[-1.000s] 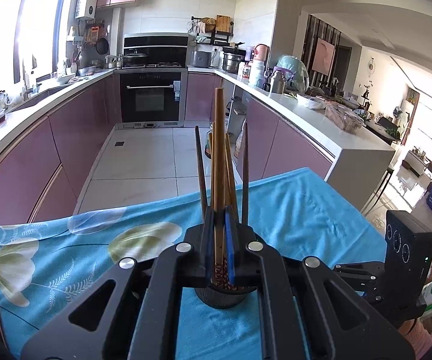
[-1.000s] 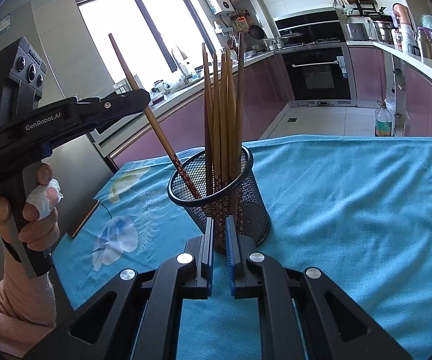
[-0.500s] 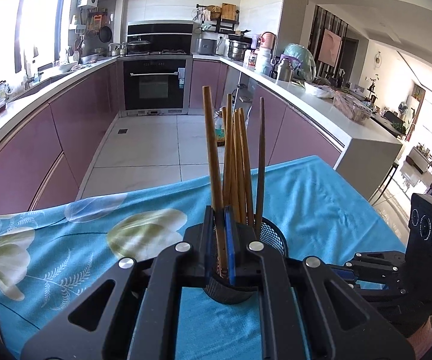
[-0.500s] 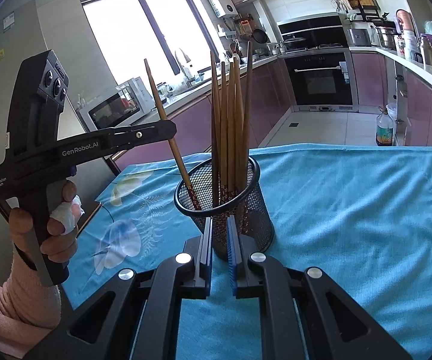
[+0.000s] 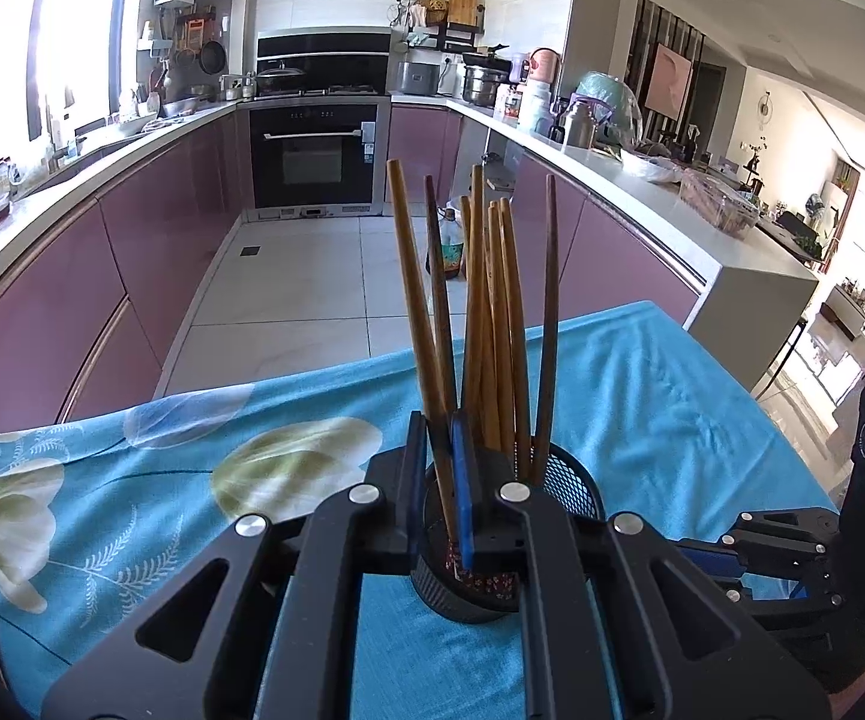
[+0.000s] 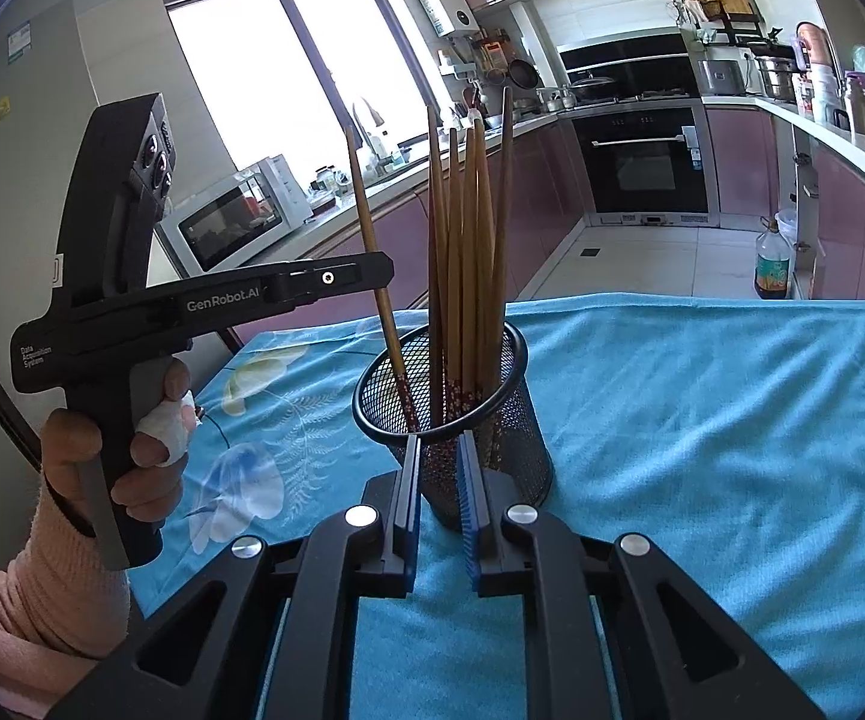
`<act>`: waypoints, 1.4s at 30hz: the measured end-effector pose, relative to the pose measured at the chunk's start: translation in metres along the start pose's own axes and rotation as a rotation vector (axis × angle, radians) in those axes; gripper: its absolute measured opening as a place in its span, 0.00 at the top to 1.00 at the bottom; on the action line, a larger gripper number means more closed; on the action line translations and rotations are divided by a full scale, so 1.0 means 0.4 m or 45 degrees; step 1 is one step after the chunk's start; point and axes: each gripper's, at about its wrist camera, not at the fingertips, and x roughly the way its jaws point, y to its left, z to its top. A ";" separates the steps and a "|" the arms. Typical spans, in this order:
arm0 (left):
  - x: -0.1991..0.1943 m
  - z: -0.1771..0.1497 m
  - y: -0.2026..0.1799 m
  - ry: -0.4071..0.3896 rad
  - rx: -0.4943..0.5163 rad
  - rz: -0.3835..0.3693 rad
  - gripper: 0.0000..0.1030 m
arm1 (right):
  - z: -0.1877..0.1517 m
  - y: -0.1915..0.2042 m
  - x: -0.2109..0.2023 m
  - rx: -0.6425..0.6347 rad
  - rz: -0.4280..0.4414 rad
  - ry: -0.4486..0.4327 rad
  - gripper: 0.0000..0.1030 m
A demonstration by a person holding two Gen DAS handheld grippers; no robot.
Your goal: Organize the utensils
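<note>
We see our left gripper (image 5: 438,480) with its jaws nearly closed on a single wooden chopstick (image 5: 417,312), which passes between the blue pads and leans away to the left at its top. From the right wrist view the same gripper (image 6: 381,279) reaches in from the left, above the rim of the black mesh holder (image 6: 492,450), and the chopstick it grips (image 6: 372,252) slants down into the holder with its patterned lower end inside the mesh. The holder stands upright on the worktop, which is covered by a blue cloth (image 6: 702,420) printed with pale flowers. A bundle of other chopsticks (image 6: 468,252) stands in the holder, nearly upright and fanned a little at the tops, just beside the gripped one but apart from it higher up. Our right gripper (image 6: 438,504) sits low, just in front of the holder, its jaws a narrow gap apart with nothing between them; we cannot tell whether the fingertips touch the mesh. The left hand (image 6: 120,456) wraps the handle of its gripper, with a white bandage on one finger.
</note>
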 end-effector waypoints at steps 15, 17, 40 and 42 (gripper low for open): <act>0.053 -0.027 0.014 0.060 -0.024 -0.035 0.91 | 0.011 -0.001 0.005 -0.001 0.003 0.001 0.88; 0.048 -0.032 0.017 0.051 -0.027 -0.037 0.91 | 0.011 -0.001 0.006 0.001 0.001 -0.001 0.88; -0.204 -0.241 0.060 -0.346 -0.105 0.309 0.06 | -0.006 0.090 -0.025 -0.221 -0.366 -0.253 0.08; -0.221 -0.256 0.066 -0.369 -0.109 0.327 0.06 | -0.013 0.102 -0.033 -0.244 -0.384 -0.281 0.06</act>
